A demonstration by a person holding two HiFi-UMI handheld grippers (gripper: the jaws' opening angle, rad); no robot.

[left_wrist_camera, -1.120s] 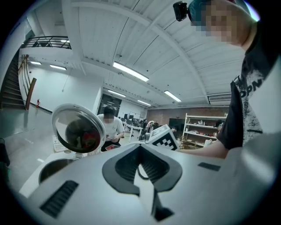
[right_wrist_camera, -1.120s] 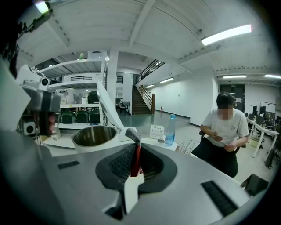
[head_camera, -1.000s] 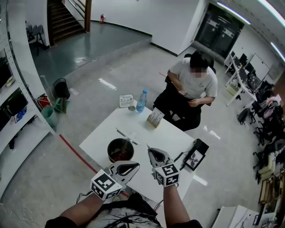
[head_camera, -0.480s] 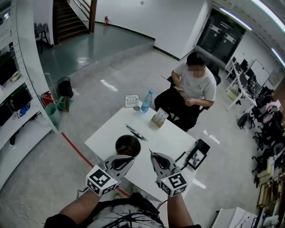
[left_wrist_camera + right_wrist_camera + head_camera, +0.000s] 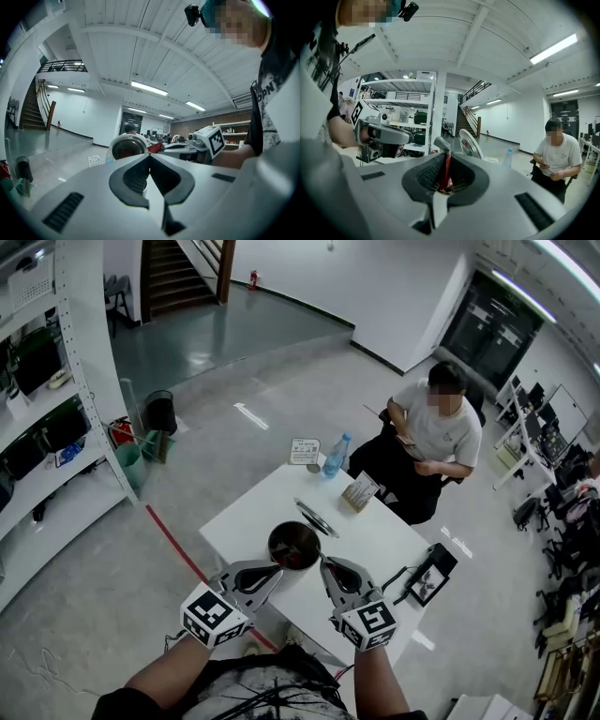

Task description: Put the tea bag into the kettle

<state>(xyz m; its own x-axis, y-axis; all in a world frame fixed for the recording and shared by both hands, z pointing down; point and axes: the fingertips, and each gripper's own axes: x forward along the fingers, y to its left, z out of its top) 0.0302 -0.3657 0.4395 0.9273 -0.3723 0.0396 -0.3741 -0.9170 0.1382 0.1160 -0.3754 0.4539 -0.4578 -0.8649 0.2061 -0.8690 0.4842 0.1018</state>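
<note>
Clamped upright in the shut right gripper (image 5: 447, 153): one red tea bag (image 5: 446, 172). Alongside, left gripper (image 5: 150, 156), jaws together, empty. Just beyond both tips, one open kettle (image 5: 273, 539) on one white table (image 5: 248, 521). Farther: one lid (image 5: 317, 519), one bottle (image 5: 336, 456), one seated person (image 5: 436, 442). Grey floor (image 5: 234, 418); shelving (image 5: 56, 427) left, stairs (image 5: 178, 273) behind.

One kettle (image 5: 293, 546), one lid (image 5: 317, 518), one bottle (image 5: 334, 457), one tea bag (image 5: 445, 172); two grippers: left gripper (image 5: 278, 571), right gripper (image 5: 323, 562).

A white table (image 5: 258, 512) stands on grey floor (image 5: 234, 437). White shelving (image 5: 66, 498) lines the left, a staircase (image 5: 178, 273) beyond. Strip lights (image 5: 149, 88) cross the ceiling.
</note>
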